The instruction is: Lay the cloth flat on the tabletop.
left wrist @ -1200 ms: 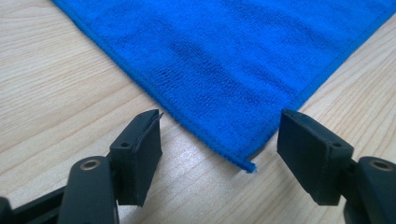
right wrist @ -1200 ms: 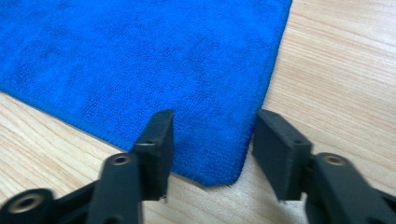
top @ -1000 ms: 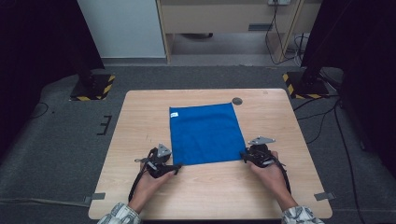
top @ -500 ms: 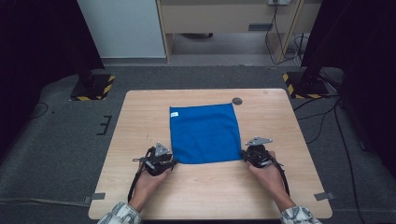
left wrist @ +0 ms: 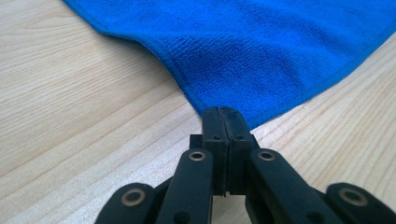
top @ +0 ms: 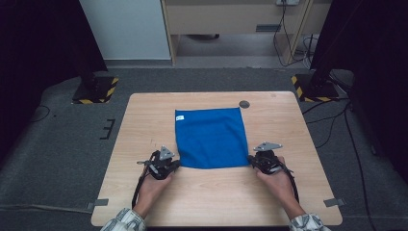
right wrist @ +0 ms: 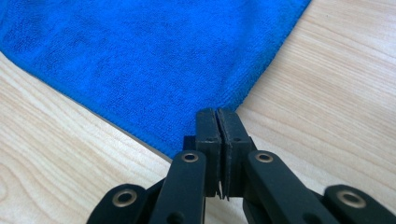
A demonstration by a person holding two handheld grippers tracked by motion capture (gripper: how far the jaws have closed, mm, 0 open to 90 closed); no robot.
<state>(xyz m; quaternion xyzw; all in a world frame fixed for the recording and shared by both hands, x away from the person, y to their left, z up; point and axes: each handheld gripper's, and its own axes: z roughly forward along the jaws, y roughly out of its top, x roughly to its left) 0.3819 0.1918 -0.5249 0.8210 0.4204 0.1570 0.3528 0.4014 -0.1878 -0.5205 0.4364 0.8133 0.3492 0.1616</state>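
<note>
both pairs of jaws have just been closing since the earlier frames, and now we have them pressed together on the blue microfibre cloth (top: 210, 137); our hands sit where they were, and the cloth lies as it did.

our left gripper (top: 174, 164), at lower left of centre in the high view, is clamped on the cloth's near left corner. in the left gripper view that gripper (left wrist: 220, 114) has its jaws flat against each other, with the hemmed corner of the cloth (left wrist: 261, 51) pinched at their tips.

our right gripper (top: 252, 160), at lower right of centre in the high view, grips the near right corner. in the right gripper view this gripper (right wrist: 217, 116) likewise has no gap between its jaws, and the corner of the cloth (right wrist: 140, 60) runs in between them.

the cloth lies spread flat in the middle of the wooden bench (top: 144, 120), a small white label at its upper left corner. a dark round disc (top: 244, 104) sits on the bench just beyond the cloth's upper right corner.
</note>
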